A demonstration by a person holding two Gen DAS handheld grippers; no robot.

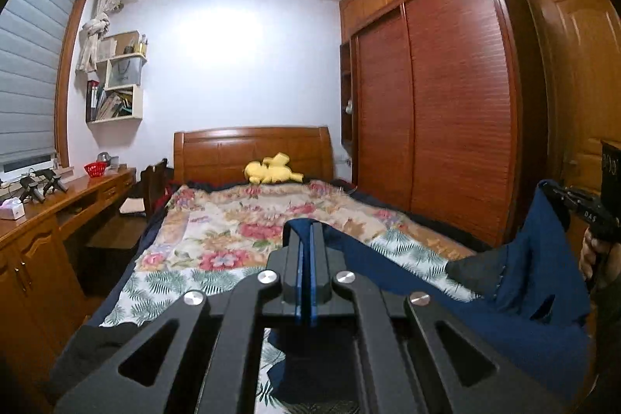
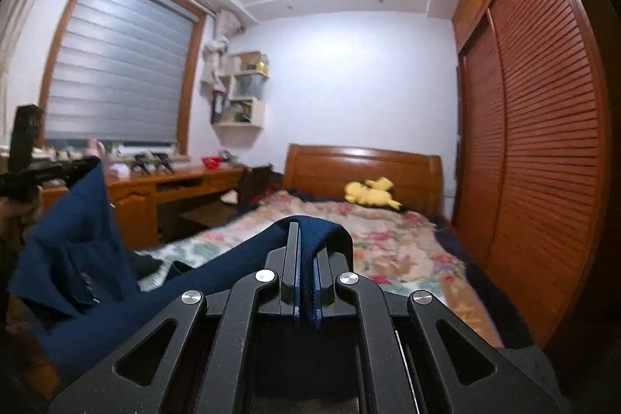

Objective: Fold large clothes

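Observation:
A large navy-blue garment (image 1: 524, 282) hangs stretched in the air between both grippers, above the near end of the bed. My left gripper (image 1: 306, 231) is shut on one edge of it, with blue cloth pinched between the black fingers. My right gripper (image 2: 306, 227) is shut on another edge, and the cloth folds over its fingertips. In the left wrist view the right gripper (image 1: 562, 198) shows at the far right, held by a hand. In the right wrist view the left gripper (image 2: 77, 167) shows at the far left with the garment (image 2: 77, 251) drooping from it.
A bed with a floral quilt (image 1: 233, 235) fills the middle, with a yellow plush toy (image 1: 271, 173) at the wooden headboard. A wooden desk (image 1: 50, 208) and chair stand on the left, a tall slatted wardrobe (image 1: 446, 103) on the right, and a door (image 1: 582, 72) beyond it.

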